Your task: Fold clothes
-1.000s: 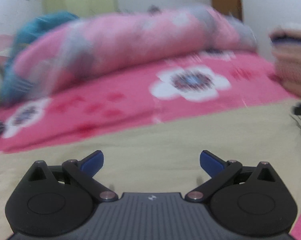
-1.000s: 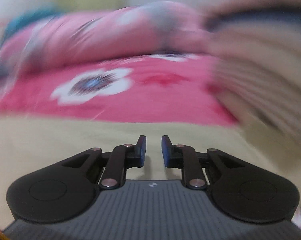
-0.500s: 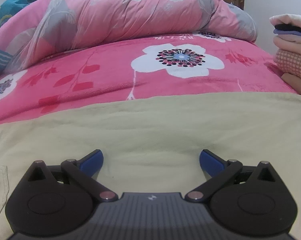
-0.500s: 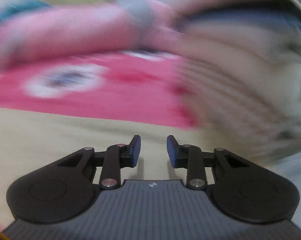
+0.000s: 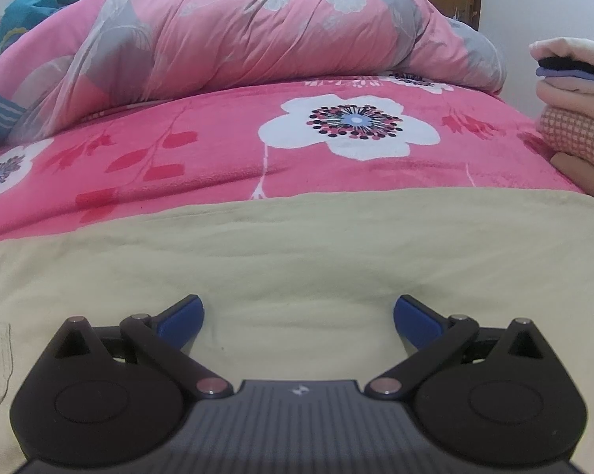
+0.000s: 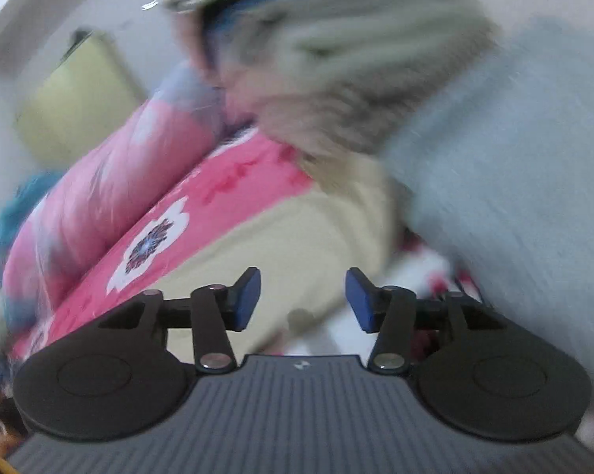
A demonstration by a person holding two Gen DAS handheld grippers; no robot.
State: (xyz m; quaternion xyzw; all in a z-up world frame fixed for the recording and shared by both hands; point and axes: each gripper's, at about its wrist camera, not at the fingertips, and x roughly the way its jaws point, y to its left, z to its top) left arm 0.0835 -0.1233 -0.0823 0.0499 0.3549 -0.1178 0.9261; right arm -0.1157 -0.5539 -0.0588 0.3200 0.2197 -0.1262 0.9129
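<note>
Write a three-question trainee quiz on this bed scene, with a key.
1. True or false: the left gripper is shut on the beige garment.
2. The stack of folded clothes in the left wrist view sits at which edge? A) right B) left C) bottom
3. Fill in: the right wrist view is ____, so detail behind the right gripper is unclear.

Key
1. False: its jaws stand wide apart over the cloth, holding nothing.
2. A.
3. Blurred.
</note>
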